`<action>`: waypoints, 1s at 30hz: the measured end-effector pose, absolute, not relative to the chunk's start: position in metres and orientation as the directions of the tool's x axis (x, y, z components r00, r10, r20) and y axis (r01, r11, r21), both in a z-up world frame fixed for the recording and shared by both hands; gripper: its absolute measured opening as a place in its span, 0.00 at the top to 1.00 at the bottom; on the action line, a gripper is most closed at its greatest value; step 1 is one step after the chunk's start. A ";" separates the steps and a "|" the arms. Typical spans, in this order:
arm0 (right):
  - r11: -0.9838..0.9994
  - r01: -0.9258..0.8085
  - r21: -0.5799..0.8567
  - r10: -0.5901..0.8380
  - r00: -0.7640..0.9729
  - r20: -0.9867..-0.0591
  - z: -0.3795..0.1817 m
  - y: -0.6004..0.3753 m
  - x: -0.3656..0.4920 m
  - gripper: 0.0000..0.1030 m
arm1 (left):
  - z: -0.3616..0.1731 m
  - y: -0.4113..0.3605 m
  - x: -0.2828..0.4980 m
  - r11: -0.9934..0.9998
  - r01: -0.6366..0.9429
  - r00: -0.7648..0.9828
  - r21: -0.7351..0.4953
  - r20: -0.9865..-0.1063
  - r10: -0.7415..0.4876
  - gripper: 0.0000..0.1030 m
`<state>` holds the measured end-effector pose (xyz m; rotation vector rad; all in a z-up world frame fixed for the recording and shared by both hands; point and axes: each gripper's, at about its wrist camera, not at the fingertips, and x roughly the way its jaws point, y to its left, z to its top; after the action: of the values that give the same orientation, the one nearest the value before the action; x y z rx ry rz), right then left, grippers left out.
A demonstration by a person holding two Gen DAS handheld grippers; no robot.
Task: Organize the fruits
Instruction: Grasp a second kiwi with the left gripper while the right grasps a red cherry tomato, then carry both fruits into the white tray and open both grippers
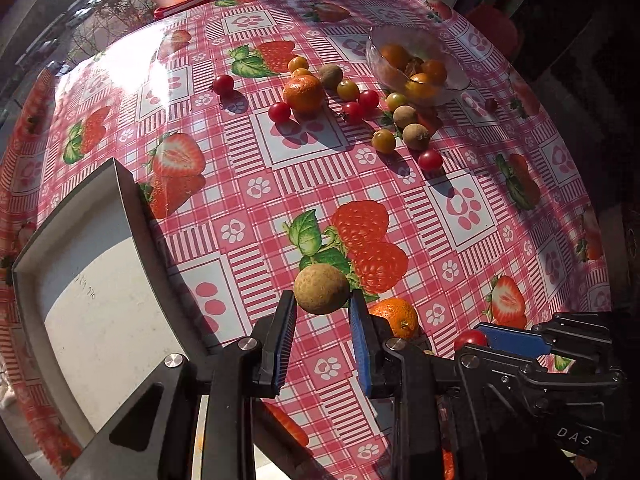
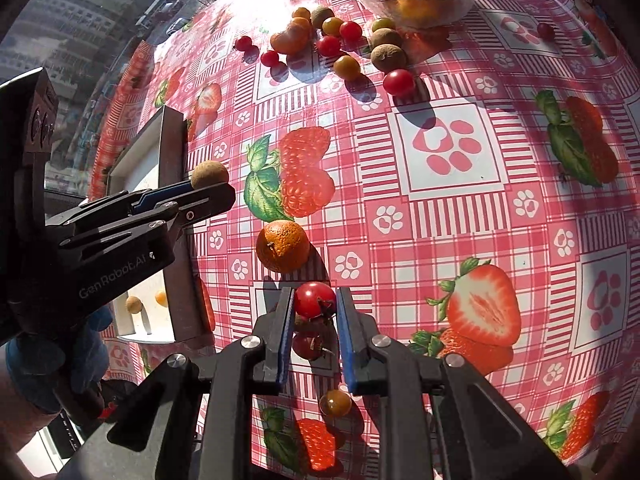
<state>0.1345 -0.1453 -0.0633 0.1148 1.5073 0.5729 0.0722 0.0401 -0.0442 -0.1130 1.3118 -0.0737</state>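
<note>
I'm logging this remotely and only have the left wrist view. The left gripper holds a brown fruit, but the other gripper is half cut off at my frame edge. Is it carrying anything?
Observer: Yes, the right gripper is shut on a red cherry tomato.
Operator: Anything lying under it?
Observer: Another red tomato sits on the tablecloth right below, and a yellow-orange one nearer the camera.
Operator: My white tray looks bare. Is it?
Observer: No. The right wrist view shows a brown fruit and a small orange one in the tray.
</note>
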 end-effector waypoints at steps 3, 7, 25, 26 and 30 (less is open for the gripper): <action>0.857 -0.311 0.411 0.421 -0.037 -0.906 -0.053 -0.139 0.131 0.79 | -0.036 0.055 0.059 0.990 -0.053 0.270 -0.128 -0.957 -0.109 0.73; 0.844 -0.351 0.406 0.419 -0.043 -0.907 -0.043 -0.120 0.127 0.79 | -0.033 0.078 0.039 0.986 -0.114 0.281 -0.125 -0.956 -0.088 0.73; 0.722 -0.556 0.411 0.399 -0.150 -0.905 -0.035 0.010 0.088 0.79 | -0.054 0.156 -0.052 0.951 -0.295 0.227 -0.092 -0.974 -0.024 0.73; 0.716 -0.565 0.409 0.393 -0.157 -0.906 -0.037 0.017 0.086 0.79 | -0.057 0.155 -0.054 0.953 -0.288 0.219 -0.090 -0.975 -0.025 0.73; 0.706 -0.581 0.405 0.373 -0.182 -0.910 -0.046 0.039 0.082 0.79 | -0.069 0.148 -0.063 0.957 -0.276 0.192 -0.090 -0.981 -0.037 0.73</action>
<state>0.0819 0.0393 -0.0464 -0.1779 1.5328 0.8584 -0.0625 0.1483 -0.0688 -0.2703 1.3720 0.1706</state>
